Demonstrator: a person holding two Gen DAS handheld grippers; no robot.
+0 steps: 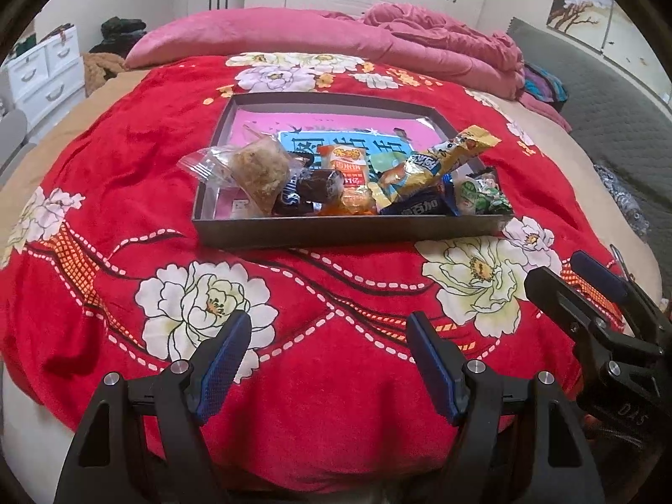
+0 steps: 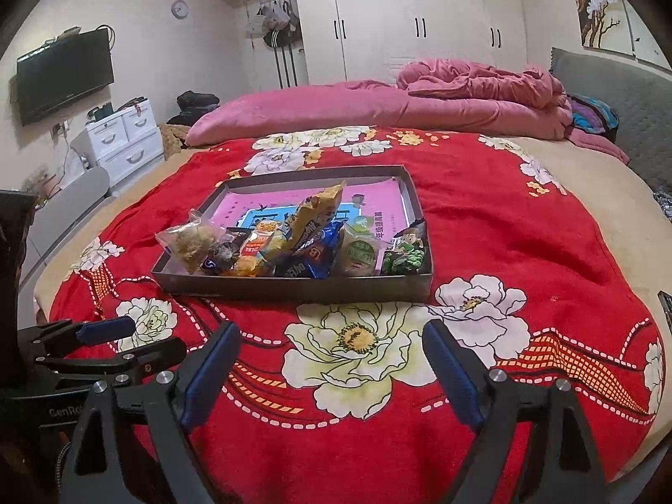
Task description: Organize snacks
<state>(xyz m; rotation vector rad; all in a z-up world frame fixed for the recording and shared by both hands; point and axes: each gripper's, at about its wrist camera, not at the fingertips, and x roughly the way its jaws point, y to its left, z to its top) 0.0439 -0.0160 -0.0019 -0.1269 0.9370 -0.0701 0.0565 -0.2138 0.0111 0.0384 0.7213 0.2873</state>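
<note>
A shallow dark grey box (image 1: pixel 336 231) (image 2: pixel 294 287) with a pink liner lies on the red floral blanket. Several snacks are piled along its near side: a clear bag with a crumbly bun (image 1: pixel 256 168) (image 2: pixel 189 239), an orange packet (image 1: pixel 348 164), a long yellow packet (image 1: pixel 441 159) (image 2: pixel 315 214), a blue packet (image 1: pixel 420 208) and a green packet (image 1: pixel 481 197) (image 2: pixel 405 254). My left gripper (image 1: pixel 328 323) hovers open over the blanket in front of the box, holding nothing. My right gripper (image 2: pixel 332 329) is open and empty too, to the right of the left one.
The red blanket (image 1: pixel 126 168) covers a bed. A rumpled pink quilt (image 2: pixel 462 96) lies at the far side, with a grey headboard (image 2: pixel 638 96) on the right. White drawers (image 2: pixel 126 138), a wall TV (image 2: pixel 63 75) and wardrobes (image 2: pixel 420 21) stand beyond.
</note>
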